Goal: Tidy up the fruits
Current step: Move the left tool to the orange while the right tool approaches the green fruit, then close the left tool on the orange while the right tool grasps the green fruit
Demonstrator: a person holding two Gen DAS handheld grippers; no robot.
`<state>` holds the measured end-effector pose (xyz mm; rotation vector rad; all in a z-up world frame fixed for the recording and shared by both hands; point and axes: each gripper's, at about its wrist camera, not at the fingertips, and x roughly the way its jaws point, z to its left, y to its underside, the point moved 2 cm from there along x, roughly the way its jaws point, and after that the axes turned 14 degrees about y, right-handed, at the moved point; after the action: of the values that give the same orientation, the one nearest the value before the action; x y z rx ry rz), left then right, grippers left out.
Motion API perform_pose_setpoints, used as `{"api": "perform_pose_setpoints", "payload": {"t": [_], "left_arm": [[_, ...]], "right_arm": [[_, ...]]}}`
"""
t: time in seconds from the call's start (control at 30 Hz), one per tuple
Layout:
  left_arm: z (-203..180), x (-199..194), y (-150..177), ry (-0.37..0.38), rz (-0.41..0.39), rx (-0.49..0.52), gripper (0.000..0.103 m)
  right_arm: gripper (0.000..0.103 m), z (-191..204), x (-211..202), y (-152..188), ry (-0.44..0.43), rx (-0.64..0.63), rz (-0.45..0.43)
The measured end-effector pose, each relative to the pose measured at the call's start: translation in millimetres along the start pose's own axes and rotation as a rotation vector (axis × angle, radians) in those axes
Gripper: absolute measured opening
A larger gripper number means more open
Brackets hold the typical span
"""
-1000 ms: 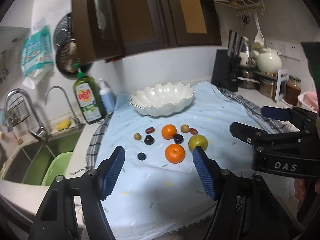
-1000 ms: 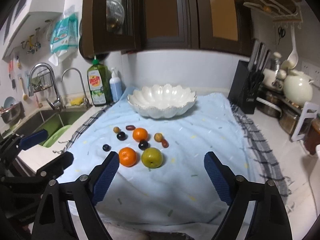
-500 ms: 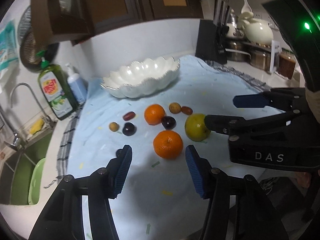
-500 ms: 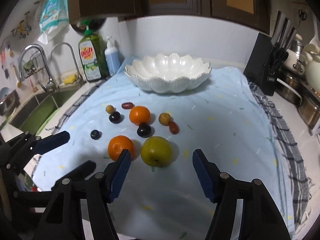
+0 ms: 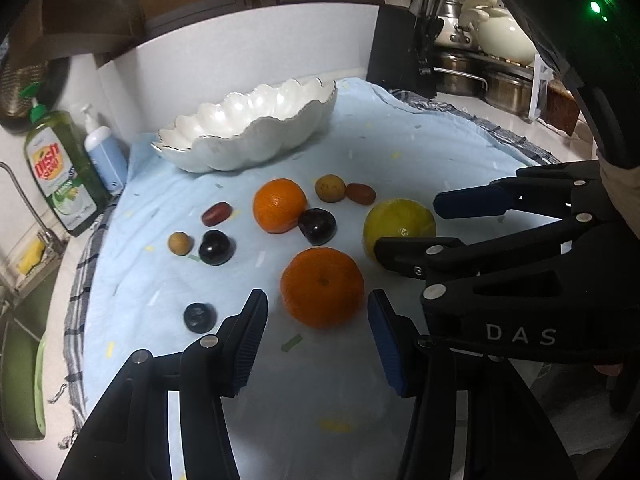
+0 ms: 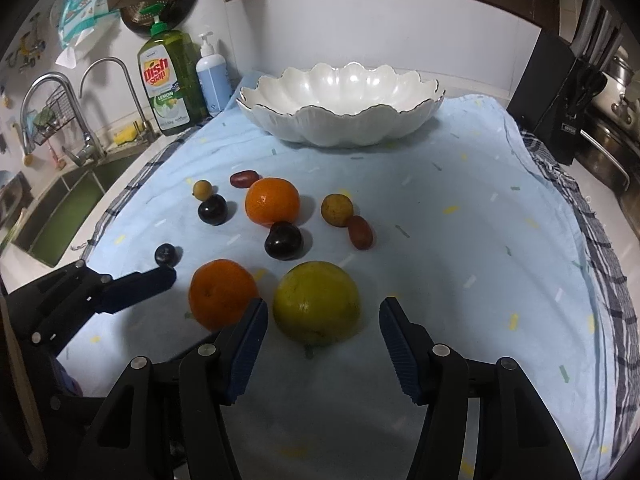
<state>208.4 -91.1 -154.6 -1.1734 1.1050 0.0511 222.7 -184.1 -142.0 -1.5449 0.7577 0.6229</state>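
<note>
Several fruits lie on a light blue cloth (image 6: 460, 240) in front of a white scalloped bowl (image 6: 340, 124) (image 5: 248, 140). My left gripper (image 5: 318, 296) has its jaws closing around the near orange (image 5: 322, 286); the pads stand just clear of its sides. My right gripper (image 6: 324, 303) (image 5: 406, 226) is closing around a yellow-green fruit (image 6: 316, 302) (image 5: 398, 220), with small gaps at both pads. Behind them lie a second orange (image 6: 273, 201), dark plums (image 6: 283, 240) and small brown and red fruits. The bowl is empty.
A dish soap bottle (image 6: 170, 80) and a pump bottle (image 6: 212, 76) stand at the back left beside the sink (image 6: 68, 208). At the right are a knife block (image 6: 560, 92) and pots (image 5: 460, 76). A checked towel edges the cloth.
Both grippers have come down and forward toward the fruits, and their jaws have narrowed. The near orange and the yellow-green fruit now sit between the fingertips.
</note>
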Motion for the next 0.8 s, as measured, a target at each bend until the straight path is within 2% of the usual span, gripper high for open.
{"api": "perform_pose_setpoints", "payload": {"t": [0.27, 0.4, 0.53, 0.8], "left_arm": [[6.6, 15.4, -7.7, 0.039, 0.022, -0.006, 0.051], [10.4, 18.4, -8.3, 0.071, 0.033, -0.024, 0.048], [11.6, 18.3, -8.3, 0.078, 0.029, -0.024, 0.046], [14.7, 14.4, -9.0, 0.093, 0.032, -0.031, 0.046]], "right_arm": [[0.056, 1.3, 13.4, -5.0, -0.042, 0.013, 0.041], [0.056, 2.8, 17.9, -7.0, -0.055, 0.022, 0.053], [0.05, 4.2, 21.1, -9.3, -0.079, 0.032, 0.067], [0.05, 3.2, 19.6, -9.3, -0.085, 0.055, 0.064]]}}
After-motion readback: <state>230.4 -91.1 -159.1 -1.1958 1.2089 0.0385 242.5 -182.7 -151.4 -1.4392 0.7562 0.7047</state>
